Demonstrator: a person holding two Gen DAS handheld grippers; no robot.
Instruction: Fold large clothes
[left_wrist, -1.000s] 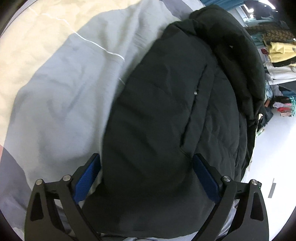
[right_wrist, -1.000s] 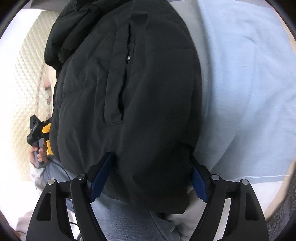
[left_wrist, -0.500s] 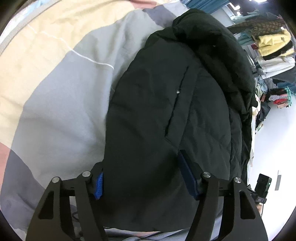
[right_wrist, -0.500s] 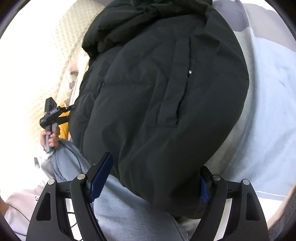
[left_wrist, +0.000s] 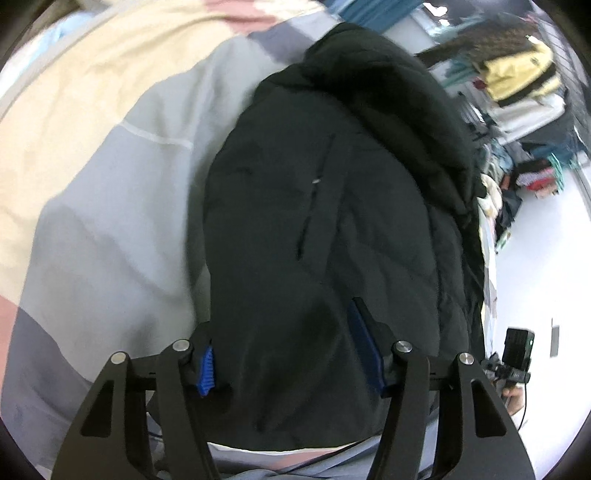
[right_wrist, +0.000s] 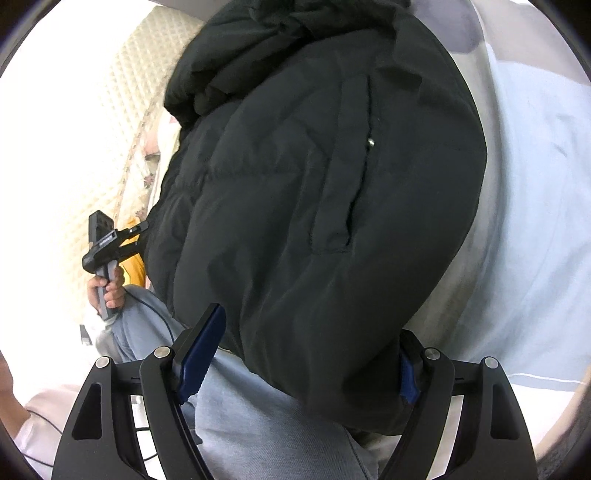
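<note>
A large black padded jacket lies on the bed, hood at the far end, its near hem toward me. It also fills the right wrist view. My left gripper has its blue-padded jaws partly closed around a thick fold of the jacket's near hem. My right gripper stands wide open with the jacket's other hem corner bulging between its jaws. The left gripper also shows in the right wrist view, held by a hand at the jacket's left edge.
The bed cover is grey, cream and pink blocks; it looks pale blue in the right wrist view. A cream quilted mattress edge lies left. Piles of clothes stand beyond the bed over a white floor. The person's jeans are below.
The left gripper's jaws have closed in from wide open onto the jacket hem. Both grippers have pulled back and risen, so more of the jacket shows.
</note>
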